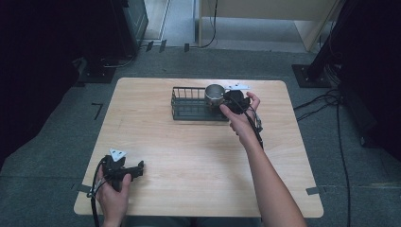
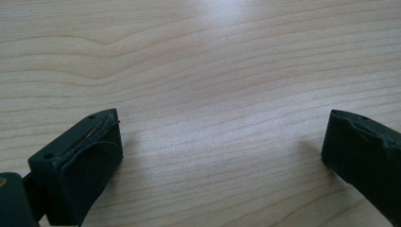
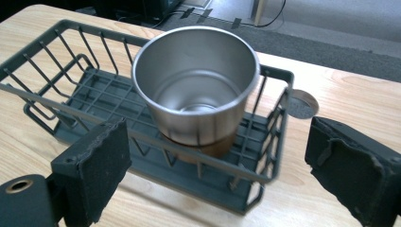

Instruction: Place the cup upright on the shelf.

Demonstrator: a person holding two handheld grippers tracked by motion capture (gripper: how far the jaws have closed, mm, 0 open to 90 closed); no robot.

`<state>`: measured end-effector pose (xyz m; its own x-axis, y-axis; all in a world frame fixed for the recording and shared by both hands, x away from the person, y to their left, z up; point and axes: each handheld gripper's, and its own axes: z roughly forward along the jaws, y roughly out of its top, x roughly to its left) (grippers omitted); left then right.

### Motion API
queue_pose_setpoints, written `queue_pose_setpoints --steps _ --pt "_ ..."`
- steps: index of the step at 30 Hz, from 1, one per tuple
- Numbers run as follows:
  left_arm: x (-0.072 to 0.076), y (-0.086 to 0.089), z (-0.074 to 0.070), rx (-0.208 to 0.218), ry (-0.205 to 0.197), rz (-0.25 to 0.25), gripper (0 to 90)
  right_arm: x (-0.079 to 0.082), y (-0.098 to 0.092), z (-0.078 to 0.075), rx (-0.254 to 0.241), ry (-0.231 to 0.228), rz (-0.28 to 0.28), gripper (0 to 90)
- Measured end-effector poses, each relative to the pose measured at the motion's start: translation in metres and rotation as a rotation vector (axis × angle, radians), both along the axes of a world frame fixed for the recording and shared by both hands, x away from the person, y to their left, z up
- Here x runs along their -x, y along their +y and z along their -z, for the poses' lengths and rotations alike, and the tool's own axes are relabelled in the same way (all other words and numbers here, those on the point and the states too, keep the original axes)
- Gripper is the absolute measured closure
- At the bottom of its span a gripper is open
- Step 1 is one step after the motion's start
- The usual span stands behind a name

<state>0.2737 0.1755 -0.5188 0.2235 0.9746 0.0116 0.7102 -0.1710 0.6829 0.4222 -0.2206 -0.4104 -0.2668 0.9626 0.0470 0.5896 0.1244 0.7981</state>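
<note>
wide-spread right gripper (image 3: 215,165) fingers frame a steel cup (image 3: 196,80) upright inside the wire basket (image 3: 56,101).

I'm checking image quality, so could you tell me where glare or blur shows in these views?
Left gripper view: a pale glare patch on the table. Right gripper view: the cup is sharp with soft reflections; the near pads are slightly blurred. High view: dark corners, an evenly lit table.
</note>
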Motion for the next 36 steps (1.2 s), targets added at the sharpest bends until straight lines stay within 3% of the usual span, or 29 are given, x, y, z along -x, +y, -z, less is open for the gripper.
queue_pose_setpoints --steps 16,36 --pt "0.000 0.000 0.000 0.000 0.000 0.000 0.0 0.028 -0.022 0.001 0.033 -0.015 0.004 7.8" --pt "0.000 0.000 0.000 0.000 0.000 0.000 0.0 0.063 -0.051 0.008 0.030 -0.024 0.025 7.8"
